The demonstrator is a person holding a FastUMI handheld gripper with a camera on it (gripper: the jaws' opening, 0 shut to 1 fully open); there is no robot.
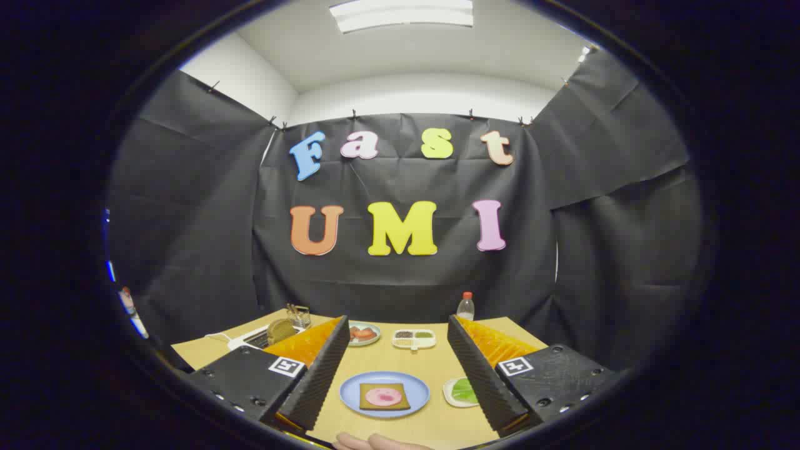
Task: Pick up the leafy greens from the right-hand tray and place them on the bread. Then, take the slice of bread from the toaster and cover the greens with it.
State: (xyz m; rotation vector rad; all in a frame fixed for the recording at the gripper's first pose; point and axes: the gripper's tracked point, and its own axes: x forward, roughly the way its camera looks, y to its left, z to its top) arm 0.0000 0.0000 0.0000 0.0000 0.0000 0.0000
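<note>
**Gripper view: fingers apart above the plates**

Gripper [395, 381] fingers spread wide, holding nothing. Between them a blue plate [350, 392] carries bread [369, 400] topped with a pink slice. Leafy greens [465, 390] lie in the right-hand tray [449, 394] beside the right finger. Beyond: toaster [281, 330], divided dish [413, 338].

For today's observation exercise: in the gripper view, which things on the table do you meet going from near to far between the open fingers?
Gripper open, holding nothing: blue plate with bread → divided condiment dish → plastic bottle at the table's back edge.
</note>
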